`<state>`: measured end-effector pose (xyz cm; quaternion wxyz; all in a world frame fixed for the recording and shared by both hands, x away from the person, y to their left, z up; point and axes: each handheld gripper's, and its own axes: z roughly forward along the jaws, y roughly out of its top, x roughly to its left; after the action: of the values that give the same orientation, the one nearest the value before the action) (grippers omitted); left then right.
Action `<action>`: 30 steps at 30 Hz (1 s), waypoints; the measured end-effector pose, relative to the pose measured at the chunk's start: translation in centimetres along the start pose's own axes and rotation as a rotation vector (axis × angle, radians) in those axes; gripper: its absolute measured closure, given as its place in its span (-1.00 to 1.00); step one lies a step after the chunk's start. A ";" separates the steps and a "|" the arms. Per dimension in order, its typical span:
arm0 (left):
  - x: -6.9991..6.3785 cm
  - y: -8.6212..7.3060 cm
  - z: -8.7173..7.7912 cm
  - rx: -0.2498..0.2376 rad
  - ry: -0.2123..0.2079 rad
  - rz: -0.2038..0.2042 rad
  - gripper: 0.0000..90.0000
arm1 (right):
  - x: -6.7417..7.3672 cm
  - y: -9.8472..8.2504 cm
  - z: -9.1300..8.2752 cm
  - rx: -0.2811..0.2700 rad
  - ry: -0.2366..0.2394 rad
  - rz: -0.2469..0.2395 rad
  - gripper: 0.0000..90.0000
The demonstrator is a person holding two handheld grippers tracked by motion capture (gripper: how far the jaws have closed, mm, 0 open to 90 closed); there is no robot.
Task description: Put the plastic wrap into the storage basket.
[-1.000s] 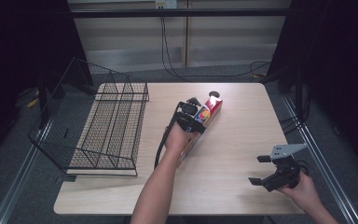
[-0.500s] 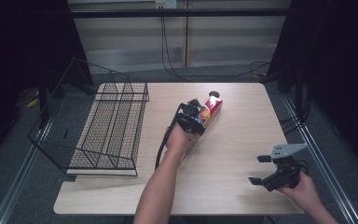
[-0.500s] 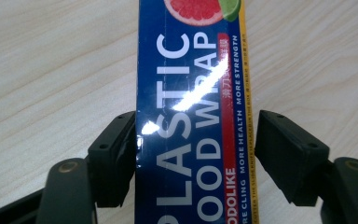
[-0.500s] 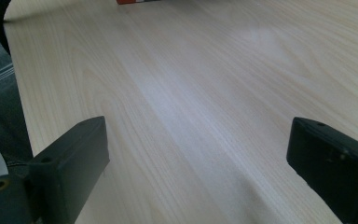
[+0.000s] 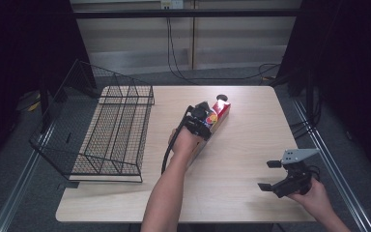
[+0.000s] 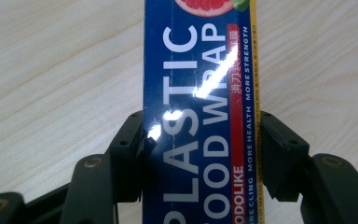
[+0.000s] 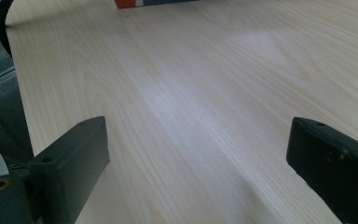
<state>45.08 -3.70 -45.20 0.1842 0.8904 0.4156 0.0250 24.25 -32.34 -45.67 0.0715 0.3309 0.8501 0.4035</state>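
Edging slightly up the pale wooden table (image 5: pixel 251 130) toward its far edge: left gripper (image 5: pixel 200 121), jaws clamped on either long side of the blue-and-red plastic food wrap carton (image 6: pixel 200 116), carrying that carton along with it.

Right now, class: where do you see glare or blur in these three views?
High view: dark surroundings, a bright spot on the table beside the box. Left gripper view: white glare streaks across the box's lettering. Right gripper view: soft sheen on the wood, the near jaws blurred.
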 end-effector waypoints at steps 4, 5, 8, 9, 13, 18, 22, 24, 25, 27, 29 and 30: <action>-0.1 0.2 -0.2 0.031 0.004 0.001 -0.01 | -0.1 0.0 0.0 -0.002 0.002 -0.002 -0.88; -0.1 0.2 -0.2 0.031 0.004 0.001 -0.01 | -0.1 0.0 0.0 -0.002 0.002 -0.002 -0.88; -0.1 0.1 -0.2 0.036 -0.003 0.004 0.00 | -0.1 0.0 0.0 -0.003 0.003 -0.002 -0.88; -0.1 0.1 -0.2 0.036 -0.003 0.004 0.00 | -0.1 0.0 0.0 -0.003 0.003 -0.002 -0.88; 0.1 -0.1 -1.1 0.056 -0.024 0.006 0.00 | -0.1 0.0 -0.1 -0.009 0.003 0.005 -0.88; 0.3 -0.2 -2.6 0.075 -0.011 0.007 0.00 | -0.1 0.0 -0.1 -0.012 0.003 0.000 -0.90; 0.7 -0.5 -3.4 0.074 -0.013 -0.011 0.00 | -0.1 0.0 0.0 -0.011 0.006 0.002 -0.91; 0.8 -0.5 -3.7 0.073 -0.009 -0.012 0.00 | -0.1 0.0 0.0 -0.012 0.005 0.003 -0.91; 1.0 -0.6 -4.2 0.073 -0.005 -0.011 0.00 | -0.1 0.0 0.0 -0.018 0.008 0.004 -0.93; 1.1 -0.6 -4.5 0.073 -0.003 -0.018 0.00 | -0.1 0.1 0.0 -0.020 0.006 0.005 -0.94; 1.3 -0.6 -5.0 0.066 -0.001 -0.014 0.00 | -0.1 0.0 0.0 -0.014 0.003 0.003 -0.95; 1.3 -0.5 -5.6 0.067 0.007 -0.024 0.00 | -0.1 0.1 0.0 -0.014 0.002 0.003 -0.95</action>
<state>44.46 -0.71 -40.36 0.1533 0.8909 0.4274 0.0119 24.35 -32.35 -45.67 0.0723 0.3311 0.8469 0.4098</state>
